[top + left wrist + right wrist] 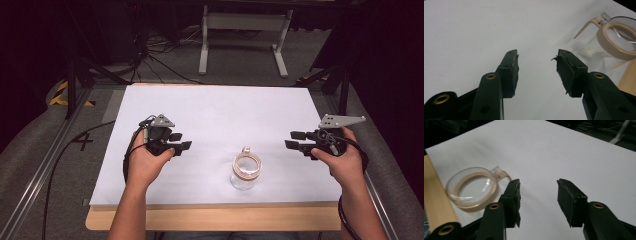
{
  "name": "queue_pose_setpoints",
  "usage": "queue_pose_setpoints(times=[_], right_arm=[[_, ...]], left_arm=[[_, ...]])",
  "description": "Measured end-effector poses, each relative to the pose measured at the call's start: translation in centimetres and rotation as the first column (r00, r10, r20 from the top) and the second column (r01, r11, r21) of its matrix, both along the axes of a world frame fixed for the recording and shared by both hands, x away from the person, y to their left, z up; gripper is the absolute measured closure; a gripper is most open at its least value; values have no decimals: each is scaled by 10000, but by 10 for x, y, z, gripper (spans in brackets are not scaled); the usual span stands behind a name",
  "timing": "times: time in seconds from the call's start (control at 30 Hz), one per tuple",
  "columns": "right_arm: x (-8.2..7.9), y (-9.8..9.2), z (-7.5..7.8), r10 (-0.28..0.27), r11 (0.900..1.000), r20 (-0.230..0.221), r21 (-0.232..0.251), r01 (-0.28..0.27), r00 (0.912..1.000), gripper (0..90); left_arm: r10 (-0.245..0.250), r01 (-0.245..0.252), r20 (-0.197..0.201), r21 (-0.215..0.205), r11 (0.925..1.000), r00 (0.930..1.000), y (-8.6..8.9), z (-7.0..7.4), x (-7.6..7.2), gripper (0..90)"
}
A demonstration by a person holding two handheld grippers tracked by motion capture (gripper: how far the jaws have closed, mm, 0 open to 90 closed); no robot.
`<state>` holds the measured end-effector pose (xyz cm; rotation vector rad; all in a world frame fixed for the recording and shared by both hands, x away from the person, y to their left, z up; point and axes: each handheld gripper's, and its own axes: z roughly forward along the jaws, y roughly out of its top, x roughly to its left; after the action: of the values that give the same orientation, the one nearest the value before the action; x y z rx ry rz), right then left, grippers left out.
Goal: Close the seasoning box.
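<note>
Glass jar (pixel 244 173) with a tan rubber-ringed rim stands upright near the front edge of the white-topped table (pixel 215 110), right of centre. Left gripper (pixel 181 140) hovers toward the left edge, right gripper (pixel 293 139) by the right edge; both have jaws spread, holding nothing.

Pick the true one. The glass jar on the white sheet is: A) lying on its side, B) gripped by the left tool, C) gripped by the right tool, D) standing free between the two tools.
D: the glass jar stands upright, apart from the open left tool and right tool.
</note>
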<state>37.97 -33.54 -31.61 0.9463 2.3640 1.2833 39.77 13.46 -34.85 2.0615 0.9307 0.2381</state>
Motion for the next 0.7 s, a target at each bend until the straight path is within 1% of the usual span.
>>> queue_pose_setpoints(times=[0.03,0.07,0.1,0.2,0.27,0.3,0.33,0.37,0.4,0.43,0.47,0.5,0.53,0.57,0.6,0.63,0.67,0.7], right_arm=[[3,-4,-3,-166,9998,66,-95,166,9998,498],[3,-4,-3,-166,9998,66,-95,166,9998,498],[7,-9,-8,-357,9991,79,-212,358,9993,488],[16,-18,-18,-593,9979,-42,-279,592,9982,472],[23,-25,-26,-826,9951,-87,-561,820,9965,470],[27,-30,-32,-1041,9910,-47,-849,1033,9946,466],[29,-33,-35,-1206,9878,-66,-1004,1193,9927,459],[33,-38,-41,-1452,9820,-86,-1232,1430,9894,452],[36,-41,-47,-1565,9799,-127,-1270,1537,9876,450],[39,-45,-53,-1595,9798,-190,-1248,1559,9870,448],[41,-47,-56,-1574,9809,-234,-1190,1536,9873,444],[44,-49,-62,-1561,9819,-314,-1139,1516,9872,441],[45,-51,-67,-1565,9816,-392,-1167,1510,9869,440],[47,-52,-71,-1558,9816,-404,-1179,1501,9870,438],[49,-54,-75,-1556,9810,-398,-1233,1497,9870,435],[50,-54,-79,-1540,9809,-454,-1274,1472,9870,431],[50,-54,-79,-1540,9809,-454,-1274,1472,9870,431],[52,-55,-85,-1517,9808,-524,-1318,1437,9870,428]], left_arm=[[205,-204,-19,72,9998,9998,3,-5,4,517],[205,-204,-19,72,9998,9998,3,-5,4,511],[287,-287,-8,85,9996,9996,5,-9,6,511],[445,-445,15,120,9989,9990,10,-18,12,488],[548,-549,26,231,9982,9985,13,-24,15,478],[592,-593,36,259,9979,9982,14,-25,16,469],[652,-653,20,301,9974,9979,15,-28,18,463],[710,-710,-13,309,9970,9975,16,-31,20,462],[700,-699,-4,276,9972,9975,18,-34,22,462],[741,-740,-16,257,9969,9972,19,-37,23,460],[719,-719,24,324,9969,9974,22,-42,26,456],[838,-835,-60,348,9959,9965,23,-46,28,453],[838,-835,-60,348,9959,9965,23,-46,28,451],[887,-885,-47,367,9954,9960,24,-50,30,446],[973,-964,-134,535,9939,9952,27,-57,32,445],[973,-964,-134,535,9939,9952,27,-57,32,445],[992,-990,-15,505,9938,9951,27,-61,34,445],[949,-946,-20,635,9935,9955,28,-64,36,441]])
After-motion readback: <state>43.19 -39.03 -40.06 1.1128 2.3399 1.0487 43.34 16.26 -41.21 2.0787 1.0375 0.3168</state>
